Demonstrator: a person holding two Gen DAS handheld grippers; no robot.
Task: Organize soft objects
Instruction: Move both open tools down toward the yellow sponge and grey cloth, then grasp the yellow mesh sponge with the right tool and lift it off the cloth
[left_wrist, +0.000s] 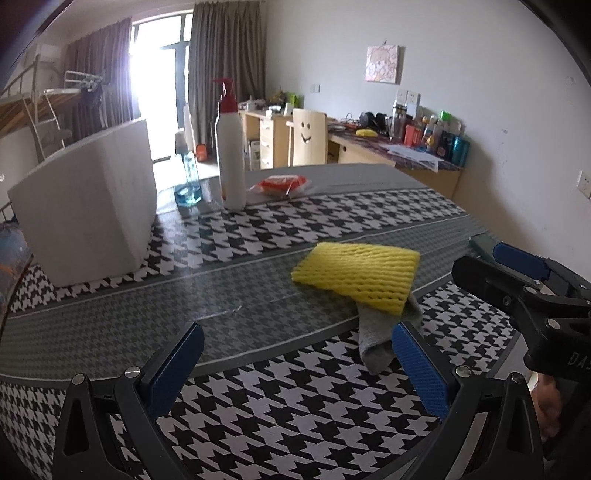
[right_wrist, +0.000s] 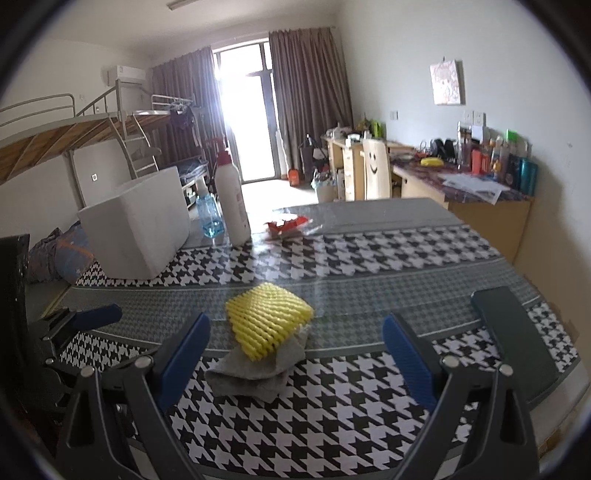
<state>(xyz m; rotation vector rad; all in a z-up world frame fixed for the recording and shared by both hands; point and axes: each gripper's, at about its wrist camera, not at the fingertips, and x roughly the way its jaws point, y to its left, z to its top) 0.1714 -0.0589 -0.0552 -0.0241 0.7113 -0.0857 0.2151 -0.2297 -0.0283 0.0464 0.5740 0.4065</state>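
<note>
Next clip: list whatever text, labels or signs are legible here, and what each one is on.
"DA", cut off by the frame edge: on the black body of the right claw.
Smiley face, a drawn sign without words: on the pale wooden chair back.
White pump bottle with red cap: no readable label.
Red packet and the desk's bottles: print too blurred.
</note>
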